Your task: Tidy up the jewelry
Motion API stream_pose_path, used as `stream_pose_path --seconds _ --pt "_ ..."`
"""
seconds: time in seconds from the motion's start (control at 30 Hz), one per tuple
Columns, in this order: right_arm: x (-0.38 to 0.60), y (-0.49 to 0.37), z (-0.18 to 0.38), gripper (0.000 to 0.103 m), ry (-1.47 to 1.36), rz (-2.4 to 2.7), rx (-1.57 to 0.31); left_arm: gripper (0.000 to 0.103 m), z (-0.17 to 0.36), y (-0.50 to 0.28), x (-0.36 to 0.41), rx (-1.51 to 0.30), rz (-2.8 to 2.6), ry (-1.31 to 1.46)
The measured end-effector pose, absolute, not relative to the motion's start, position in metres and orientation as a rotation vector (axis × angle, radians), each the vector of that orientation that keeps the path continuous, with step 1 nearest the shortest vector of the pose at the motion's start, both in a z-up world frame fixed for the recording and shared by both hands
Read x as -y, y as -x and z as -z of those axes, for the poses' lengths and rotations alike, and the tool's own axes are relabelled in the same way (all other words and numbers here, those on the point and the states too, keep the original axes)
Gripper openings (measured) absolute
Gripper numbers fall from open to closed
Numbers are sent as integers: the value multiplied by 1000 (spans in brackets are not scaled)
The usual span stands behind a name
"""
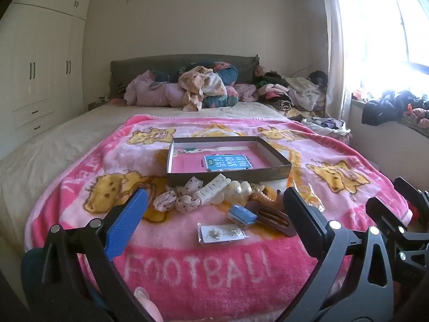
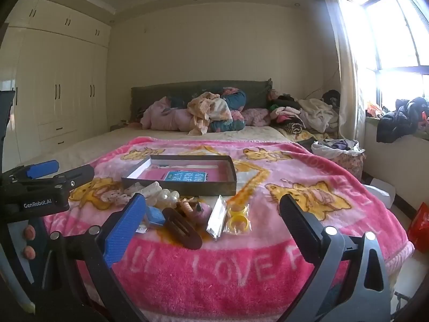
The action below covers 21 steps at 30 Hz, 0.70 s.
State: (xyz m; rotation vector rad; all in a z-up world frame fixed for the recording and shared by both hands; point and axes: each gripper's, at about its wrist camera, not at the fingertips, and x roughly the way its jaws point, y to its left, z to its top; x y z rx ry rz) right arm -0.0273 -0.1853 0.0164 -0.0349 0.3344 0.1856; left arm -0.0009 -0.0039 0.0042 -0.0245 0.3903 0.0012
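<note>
- Left wrist view: the left gripper [image 1: 214,214] hovers over a pink blanket [image 1: 214,273] on the bed, tilted slightly downward, jaws wide apart and empty. Between them lies a carded earring packet [image 1: 222,234], long axis running left to right. Beyond it, hair clips [image 1: 214,191] are piled before a shallow open box [image 1: 228,158].
- Right wrist view: the right gripper [image 2: 213,222] is likewise spread and empty. Only here show yellow rings [image 2: 238,221] in a bag and a silver packet [image 2: 217,218] pointing away.
</note>
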Motion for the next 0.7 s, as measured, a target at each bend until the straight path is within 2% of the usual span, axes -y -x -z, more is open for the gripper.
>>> stream_pose_path --seconds 0.7 --pt "186 28 -20 97 29 -184 -328 93 -3 3 5 -386 -2 21"
